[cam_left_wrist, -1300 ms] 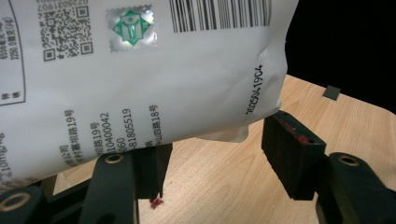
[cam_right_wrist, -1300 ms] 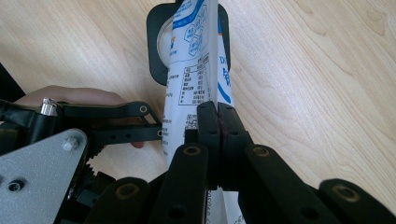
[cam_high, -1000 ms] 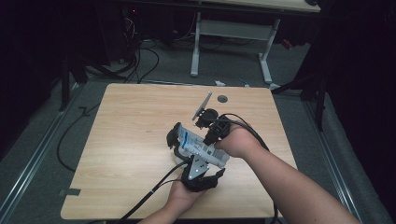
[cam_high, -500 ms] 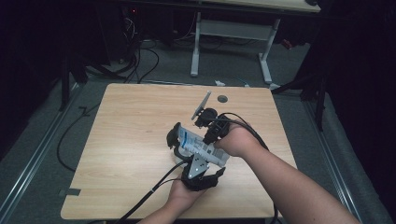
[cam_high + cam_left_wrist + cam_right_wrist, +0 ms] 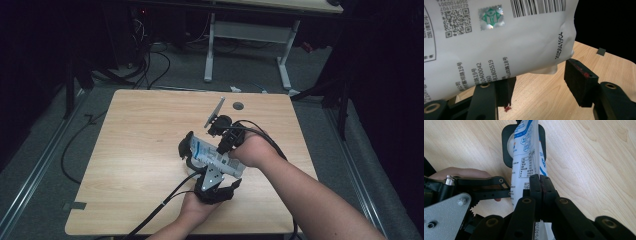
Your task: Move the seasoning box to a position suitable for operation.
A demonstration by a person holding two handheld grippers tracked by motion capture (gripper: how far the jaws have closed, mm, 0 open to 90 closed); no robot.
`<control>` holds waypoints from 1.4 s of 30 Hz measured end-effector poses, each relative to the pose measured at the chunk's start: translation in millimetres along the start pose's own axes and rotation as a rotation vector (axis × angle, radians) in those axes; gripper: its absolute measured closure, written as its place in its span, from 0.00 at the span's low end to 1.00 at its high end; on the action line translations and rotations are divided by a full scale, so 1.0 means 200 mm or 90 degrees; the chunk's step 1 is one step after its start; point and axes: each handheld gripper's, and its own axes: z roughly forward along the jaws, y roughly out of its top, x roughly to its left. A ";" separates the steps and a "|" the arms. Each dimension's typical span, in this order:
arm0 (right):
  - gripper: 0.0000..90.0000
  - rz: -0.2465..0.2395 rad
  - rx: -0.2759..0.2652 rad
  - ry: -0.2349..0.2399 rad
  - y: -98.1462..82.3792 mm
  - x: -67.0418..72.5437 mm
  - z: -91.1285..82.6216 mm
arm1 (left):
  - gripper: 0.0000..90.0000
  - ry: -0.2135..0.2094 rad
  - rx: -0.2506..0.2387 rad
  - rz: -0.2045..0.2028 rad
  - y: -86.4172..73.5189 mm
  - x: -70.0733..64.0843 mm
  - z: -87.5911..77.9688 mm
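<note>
A person at a light wooden table (image 5: 130,165) works a white printed pouch (image 5: 215,159) with 2 hand-held grippers. Compared with the high views from a second ago, nothing has shifted: both hands and the pouch sit in the same place near the table's front centre, so the work looks paused mid-grip rather than advancing.

The right gripper (image 5: 540,185) has its jaws pressed together on the pouch's thin edge, pinching it. The left gripper (image 5: 539,86) stands wide; in the left gripper view the pouch's body hangs over the near jaw, while the far pad (image 5: 580,85) is clear of it. Whether the near pad actually touches the pouch is hard to judge. A dark, round-cornered block (image 5: 507,145) holds the pouch's far end.
</note>
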 end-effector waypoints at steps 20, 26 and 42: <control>1.00 -0.004 0.000 0.000 0.00 0.00 0.00 | 0.49 0.002 -0.001 0.001 0.00 0.00 0.00; 1.00 -0.009 0.000 0.002 0.00 0.00 0.00 | 0.49 0.001 -0.001 0.002 0.00 0.00 0.00; 1.00 -0.002 -0.003 0.004 0.00 0.00 0.00 | 0.49 0.001 -0.003 0.002 0.00 -0.01 0.00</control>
